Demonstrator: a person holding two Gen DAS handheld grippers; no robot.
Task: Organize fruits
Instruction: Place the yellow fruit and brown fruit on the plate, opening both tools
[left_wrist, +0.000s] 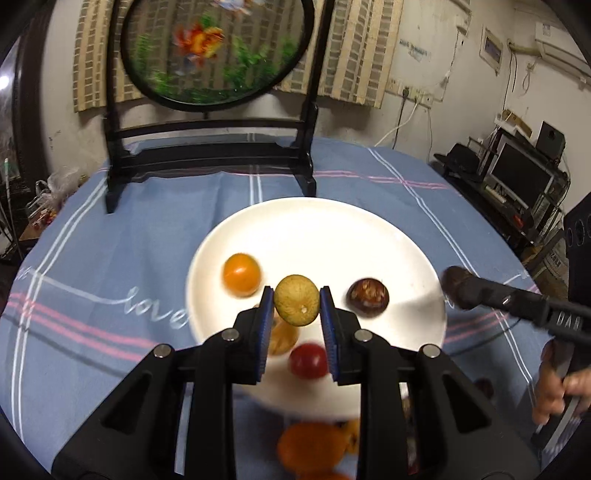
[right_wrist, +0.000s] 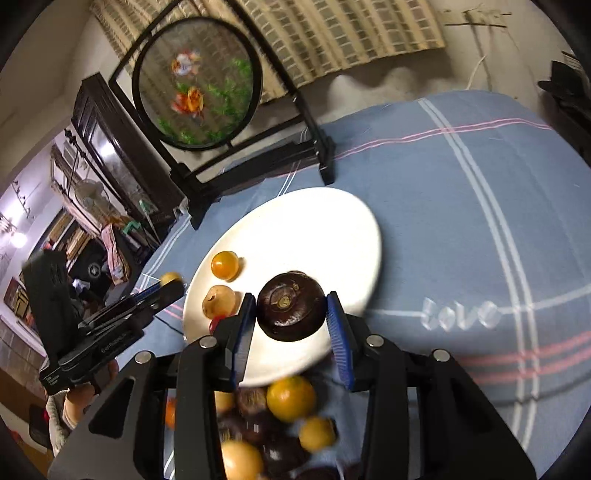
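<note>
Left tongs (left_wrist: 296, 300) pinching small yellow-green fruit (left_wrist: 296, 300) above white plate (left_wrist: 332, 221). Right tongs (right_wrist: 291, 312) pinching dark round fruit (right_wrist: 291, 312) over plate edge. Both light, smooth, likely bruisable: grip across widest middle, gently.

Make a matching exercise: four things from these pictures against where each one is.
Things:
1. yellow-green fruit
2. dark brown fruit
3. orange fruit
4. round goldfish screen

Places:
A. lying on the white plate
B. between the right gripper's pads
C. standing behind the plate
D. between the left gripper's pads

Pairs: 1-D, 2-B, 3-A, 4-C
</note>
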